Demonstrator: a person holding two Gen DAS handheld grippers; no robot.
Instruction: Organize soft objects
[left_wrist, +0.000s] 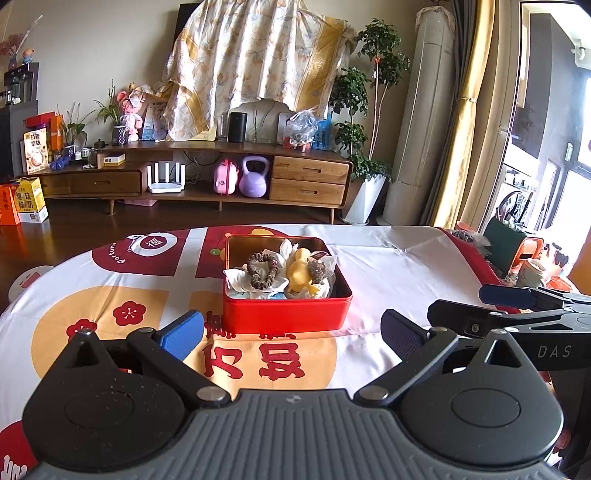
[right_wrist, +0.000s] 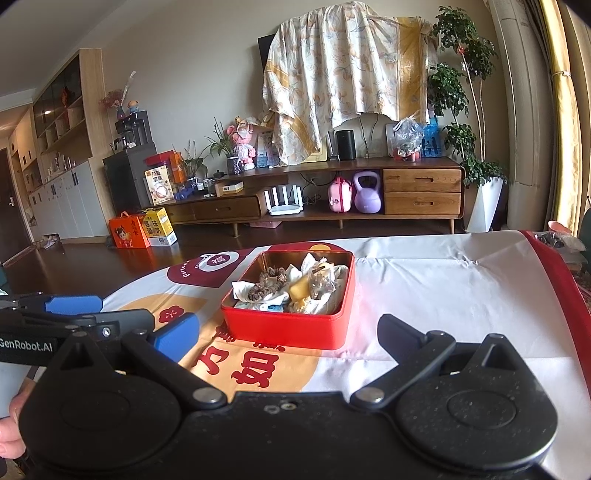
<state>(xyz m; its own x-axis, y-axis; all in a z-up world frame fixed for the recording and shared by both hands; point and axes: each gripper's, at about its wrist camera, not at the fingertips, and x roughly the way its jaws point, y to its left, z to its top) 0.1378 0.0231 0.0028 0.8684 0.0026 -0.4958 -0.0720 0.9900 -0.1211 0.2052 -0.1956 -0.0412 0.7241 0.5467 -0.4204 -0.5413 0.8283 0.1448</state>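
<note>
I'm looking into a home living room: a low wooden TV cabinet (right_wrist: 406, 192) runs along the wall, its screen draped with a floral cloth (right_wrist: 343, 81), potted plants (right_wrist: 465, 110) beside it, a purple kettlebell (right_wrist: 366, 194) and a router (right_wrist: 283, 201) on its shelf, gift boxes (right_wrist: 142, 230) on the wood floor, yellow curtains (left_wrist: 469, 110) at the window.

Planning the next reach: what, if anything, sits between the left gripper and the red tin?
Nothing visible. Only bare tablecloth lies between the open left gripper and the red tin; the right gripper sits off to the side.
</note>
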